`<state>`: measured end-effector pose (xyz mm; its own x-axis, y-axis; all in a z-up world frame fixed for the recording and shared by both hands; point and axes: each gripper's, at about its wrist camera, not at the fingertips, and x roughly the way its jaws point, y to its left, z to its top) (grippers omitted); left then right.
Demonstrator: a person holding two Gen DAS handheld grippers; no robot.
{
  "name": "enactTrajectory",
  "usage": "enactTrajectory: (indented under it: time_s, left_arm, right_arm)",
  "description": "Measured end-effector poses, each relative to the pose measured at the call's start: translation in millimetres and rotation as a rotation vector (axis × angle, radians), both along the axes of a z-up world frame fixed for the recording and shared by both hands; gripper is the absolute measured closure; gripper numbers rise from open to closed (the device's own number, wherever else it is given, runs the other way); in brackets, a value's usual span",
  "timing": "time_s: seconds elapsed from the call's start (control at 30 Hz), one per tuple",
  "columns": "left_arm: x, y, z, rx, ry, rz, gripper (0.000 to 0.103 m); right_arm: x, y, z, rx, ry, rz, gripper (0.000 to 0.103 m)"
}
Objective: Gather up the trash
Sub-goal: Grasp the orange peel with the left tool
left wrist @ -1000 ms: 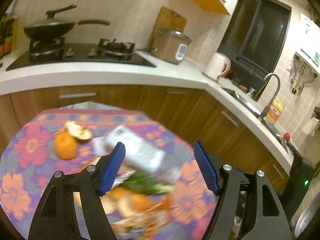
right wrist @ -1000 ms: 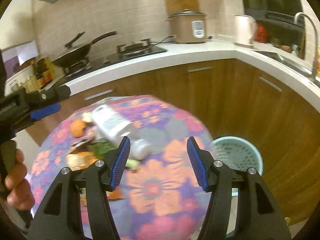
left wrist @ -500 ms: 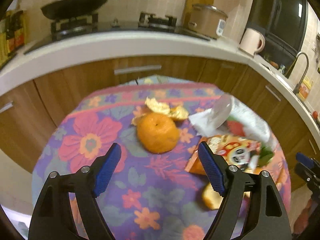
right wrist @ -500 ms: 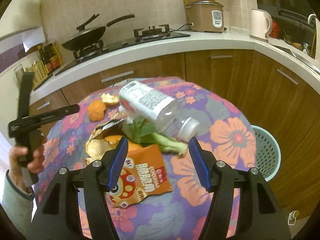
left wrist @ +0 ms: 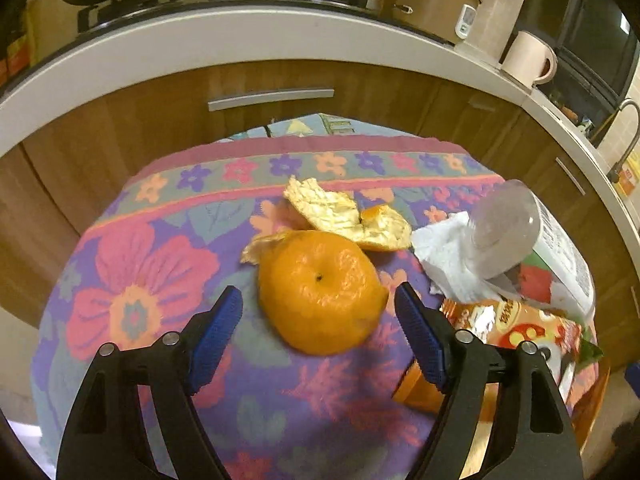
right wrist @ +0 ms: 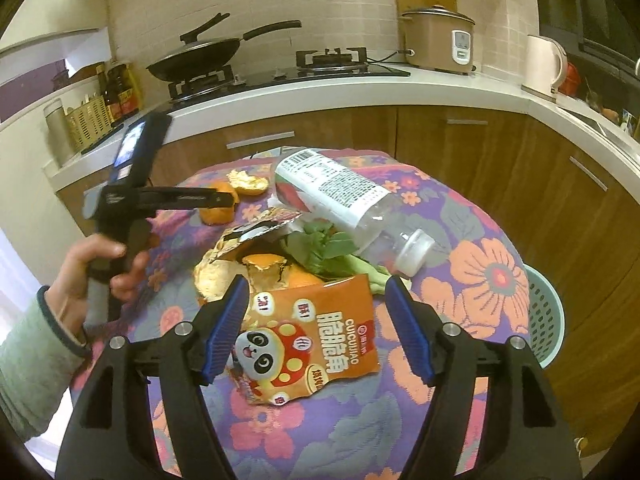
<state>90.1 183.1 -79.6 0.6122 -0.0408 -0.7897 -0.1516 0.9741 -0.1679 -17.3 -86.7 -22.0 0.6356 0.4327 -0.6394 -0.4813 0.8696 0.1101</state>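
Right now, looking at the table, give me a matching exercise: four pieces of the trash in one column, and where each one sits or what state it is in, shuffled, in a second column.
Things:
1. mandarin orange
2. plastic bottle
3. snack bag
4. leafy greens

Places or states:
A. lying on its side, white cap on
B. between the open jaws of the right gripper, flat on the cloth
C. between the open jaws of the left gripper, unpeeled
D. tucked partly under the bottle

Pairs: 1-C, 2-A, 3-B, 4-D
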Motion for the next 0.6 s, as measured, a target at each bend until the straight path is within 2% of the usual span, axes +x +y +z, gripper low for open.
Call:
enactTrajectory:
  time_s: [0.03, 0.27, 0.4, 0.53, 0.6]
  left_arm:
    - [2.6, -1.8, -1.8, 0.009, 0.004, 0.000, 0.039]
    - [2.4, -4.7, -5.0, 0.017, -0.010, -0.003, 0.064]
    - [-1.1, -4.2, -5.3, 0.007, -0.021, -0.017, 0.072]
    - [-10.1, -7.3, -1.8, 0.032, -0.046, -0.036, 0.079]
    - [-16.7, -6.7, 1.2, 0.027, -0.058, -0.043, 0.080]
  right_arm:
    - [-1.5, 1.4, 0.9, -0.002, -0.002, 0.006, 0.037]
    - [-0.4, 26.0, 3.9, 0.002, 0.004, 0.047, 0.036]
    - [9.6, 45.7, 2.3, -0.036, 0.018, 0.052, 0.036]
    - [2.0, 29.9, 2.3, -0.037, -0.006, 0.016, 0.036]
    - [-1.0, 17.9, -2.3, -0.026, 0.001, 0.001, 0.031]
